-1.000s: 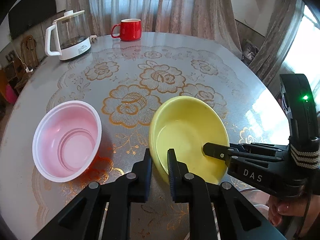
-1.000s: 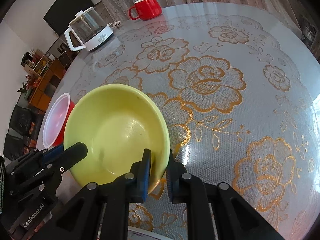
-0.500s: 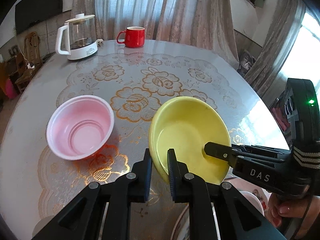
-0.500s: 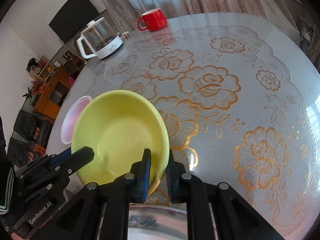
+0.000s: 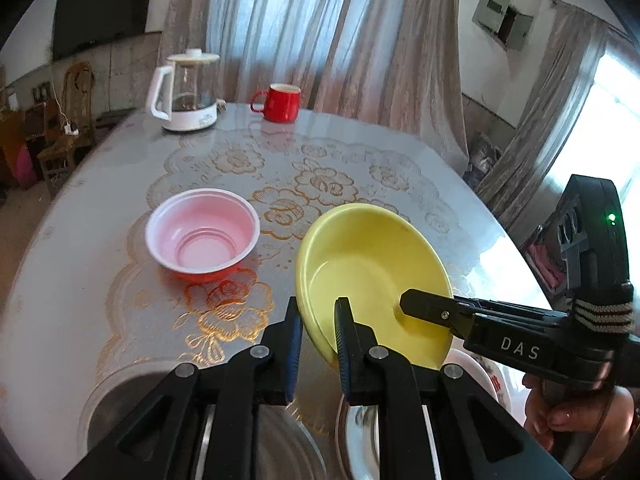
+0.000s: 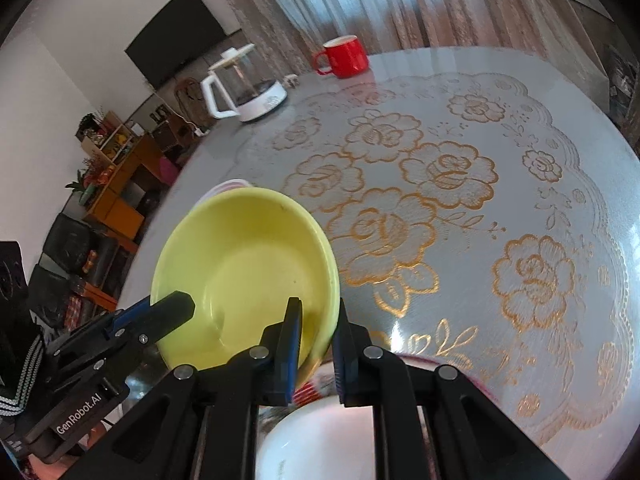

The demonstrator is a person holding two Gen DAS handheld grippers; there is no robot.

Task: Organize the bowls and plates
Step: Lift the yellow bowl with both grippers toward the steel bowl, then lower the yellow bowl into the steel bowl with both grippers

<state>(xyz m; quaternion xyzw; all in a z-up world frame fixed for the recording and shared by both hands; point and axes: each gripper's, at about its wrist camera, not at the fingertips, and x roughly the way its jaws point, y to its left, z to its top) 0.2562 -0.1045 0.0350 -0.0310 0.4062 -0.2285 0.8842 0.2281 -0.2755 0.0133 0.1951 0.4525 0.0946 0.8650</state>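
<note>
A yellow bowl (image 5: 372,268) is held in the air above the table's near edge by both grippers. My left gripper (image 5: 318,320) is shut on its left rim. My right gripper (image 6: 316,324) is shut on its right rim, with the bowl (image 6: 244,276) tilted. The right gripper also shows in the left wrist view (image 5: 424,308). A pink bowl (image 5: 202,234) stands upright on the table, left of the yellow one. Below the grippers lie a metal dish (image 5: 132,408) and a white bowl (image 6: 320,436).
A red mug (image 5: 280,102) and a white glass kettle (image 5: 186,90) stand at the table's far side. The round table (image 6: 500,152) has a lace floral cover. A white dish with a pink rim (image 5: 488,380) lies under the right gripper.
Both grippers have lifted the yellow bowl and drawn it back toward the near edge. The metal dish and white bowl have come into view below.
</note>
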